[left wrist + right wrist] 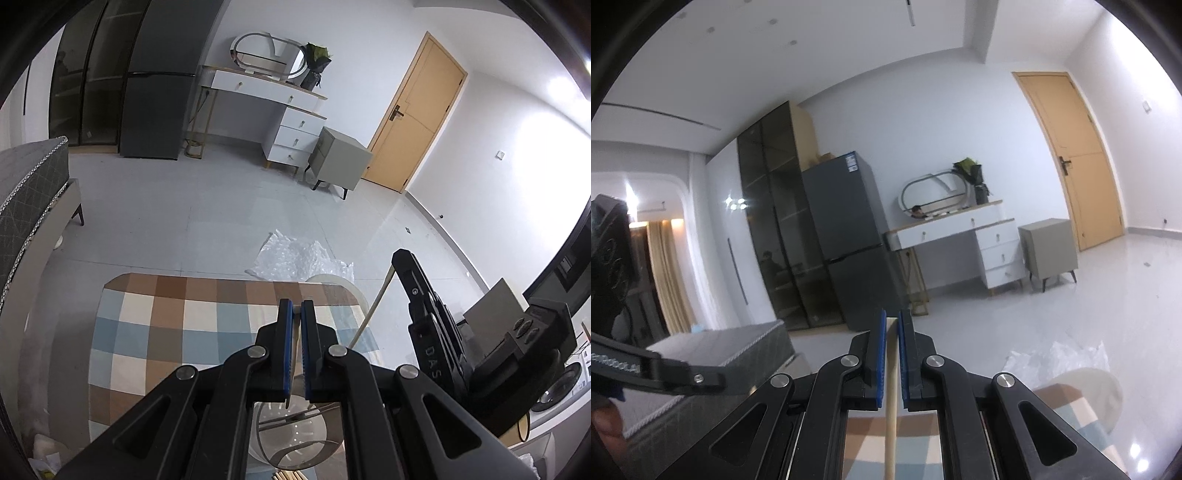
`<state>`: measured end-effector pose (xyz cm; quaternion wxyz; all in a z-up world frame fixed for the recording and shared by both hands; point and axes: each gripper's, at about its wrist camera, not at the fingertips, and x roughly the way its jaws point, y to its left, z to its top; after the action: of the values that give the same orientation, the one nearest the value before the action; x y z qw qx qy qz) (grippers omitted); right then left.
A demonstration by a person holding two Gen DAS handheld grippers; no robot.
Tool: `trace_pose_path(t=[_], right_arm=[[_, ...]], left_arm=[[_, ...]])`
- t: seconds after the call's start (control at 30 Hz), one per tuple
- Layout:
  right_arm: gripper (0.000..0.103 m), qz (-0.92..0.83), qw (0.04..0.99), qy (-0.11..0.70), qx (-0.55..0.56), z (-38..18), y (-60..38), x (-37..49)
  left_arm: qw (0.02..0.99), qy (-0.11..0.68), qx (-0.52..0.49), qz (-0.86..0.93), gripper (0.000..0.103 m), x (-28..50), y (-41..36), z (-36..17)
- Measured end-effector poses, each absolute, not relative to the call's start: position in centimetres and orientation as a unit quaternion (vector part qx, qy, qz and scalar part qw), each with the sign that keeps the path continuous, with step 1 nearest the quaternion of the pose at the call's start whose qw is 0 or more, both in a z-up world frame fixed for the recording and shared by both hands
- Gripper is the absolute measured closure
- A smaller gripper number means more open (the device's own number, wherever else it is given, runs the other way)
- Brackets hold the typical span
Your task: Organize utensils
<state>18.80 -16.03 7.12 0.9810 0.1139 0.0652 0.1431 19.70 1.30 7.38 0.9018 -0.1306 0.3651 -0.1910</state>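
Observation:
My left gripper (pixel 296 308) is shut on a thin pale utensil handle (pixel 294 350) that runs down between its blue pads toward a clear glass cup (pixel 295 439) below. My right gripper (pixel 892 317) is shut on a light wooden stick (pixel 891 406), likely a chopstick; the same stick (pixel 373 310) shows in the left wrist view, slanting down from the right gripper's black fingers (pixel 410 269). Both grippers hover over the table with the checkered cloth (pixel 166 332). More wooden sticks (pixel 284 474) peek out at the bottom edge.
A white round chair back (pixel 1086 395) stands beyond the table's far edge. Crumpled plastic wrap (pixel 299 258) lies on the floor. A bed (pixel 26 199) is at the left; a fridge, dressing table, grey nightstand and wooden door stand at the far wall.

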Motion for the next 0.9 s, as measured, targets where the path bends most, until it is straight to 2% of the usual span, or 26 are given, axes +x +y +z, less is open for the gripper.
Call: trace_pose_path(t=[0.3,0.33,0.37,0.4,0.43,0.47,0.6,0.67,0.73,0.8,0.9], right_arm=[[0.094,0.202,0.967,0.131,0.08,6.4,-16.5,15.0],[0.09,0.208,0.964,0.142,0.086,6.2,-17.1,14.1],[0.081,0.211,0.962,0.15,0.089,6.0,-17.4,13.7],[0.074,0.211,0.96,0.161,0.092,5.9,-17.8,13.0],[0.064,0.208,0.959,0.168,0.095,5.9,-18.3,12.1],[0.06,0.206,0.958,0.171,0.099,6.0,-18.7,11.5],[0.052,0.197,0.959,0.175,0.106,6.9,-20.2,8.3],[0.038,0.191,0.961,0.174,0.098,7.5,-20.4,6.7],[0.03,0.184,0.963,0.172,0.094,8.0,-20.4,5.4],[0.03,0.183,0.963,0.172,0.093,8.3,-20.4,4.4],[0.021,0.177,0.966,0.166,0.09,8.8,-20.4,3.0]], left_arm=[[0.879,0.406,-0.119,-0.22,0.102,19.5,0.4,7.3],[0.878,0.41,-0.115,-0.217,0.094,19.3,0.4,7.5],[0.879,0.41,-0.116,-0.214,0.087,19.0,0.6,7.8],[0.88,0.405,-0.123,-0.215,0.065,18.7,0.9,8.1],[0.884,0.397,-0.13,-0.211,0.043,18.2,1.3,8.4],[0.89,0.388,-0.134,-0.199,0.036,17.7,1.7,8.5],[0.902,0.371,-0.145,-0.166,0.033,15.4,2.7,9.4],[0.909,0.364,-0.142,-0.149,0.033,13.8,3.0,9.9],[0.913,0.359,-0.137,-0.135,0.03,12.8,3.1,10.0],[0.919,0.352,-0.13,-0.12,0.025,11.3,3.1,10.3],[0.93,0.334,-0.118,-0.102,0.022,9.3,2.8,10.4]])
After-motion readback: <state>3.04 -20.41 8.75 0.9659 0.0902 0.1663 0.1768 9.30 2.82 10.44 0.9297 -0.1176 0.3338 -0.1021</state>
